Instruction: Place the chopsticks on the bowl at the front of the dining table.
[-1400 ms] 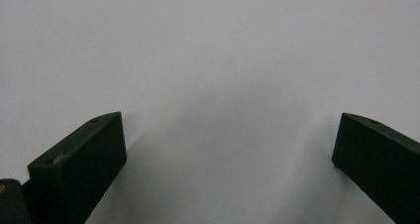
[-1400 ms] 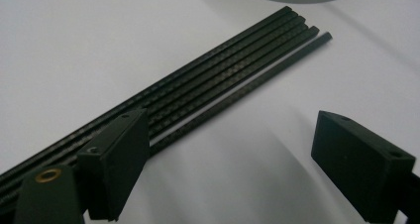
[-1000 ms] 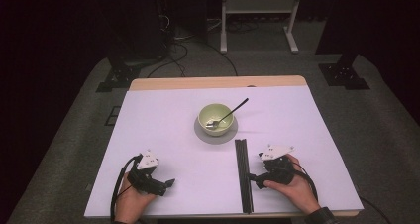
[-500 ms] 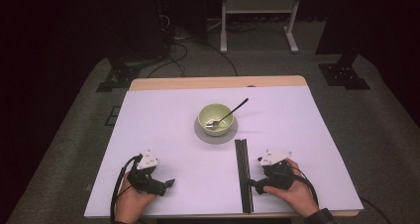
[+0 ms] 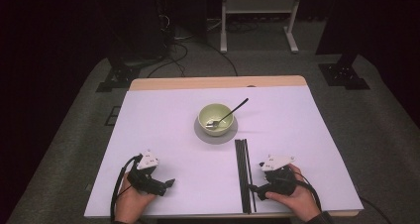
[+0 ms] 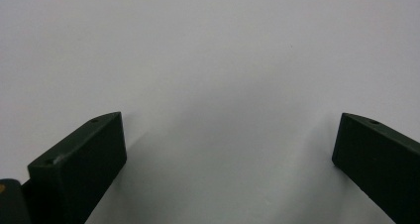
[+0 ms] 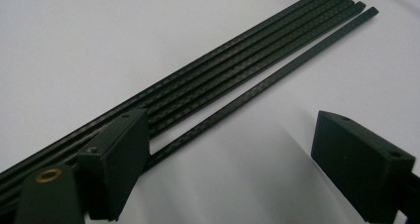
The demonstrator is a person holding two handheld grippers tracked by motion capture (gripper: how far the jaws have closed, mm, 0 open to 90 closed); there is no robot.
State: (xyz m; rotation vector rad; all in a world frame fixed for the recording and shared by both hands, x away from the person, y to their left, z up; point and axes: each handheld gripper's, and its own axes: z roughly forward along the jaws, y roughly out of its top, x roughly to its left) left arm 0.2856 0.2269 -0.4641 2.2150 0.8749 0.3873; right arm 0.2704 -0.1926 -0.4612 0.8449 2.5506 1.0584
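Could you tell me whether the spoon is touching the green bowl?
Touching. The high view shows the spoon lying inside the bowl, its handle leaning across the rim.

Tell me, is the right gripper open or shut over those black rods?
Open. The right gripper has its jaws spread wide with bare table between them; one jaw sits over the black rods, clamping nothing.

Rods: black rods (image 7: pixel 237 70), bundled side by side, running diagonally across white surface (image 7: pixel 124 30)
Outer rod: slightly apart from bundle
Jaws: spread wide, left one overlapping the rods
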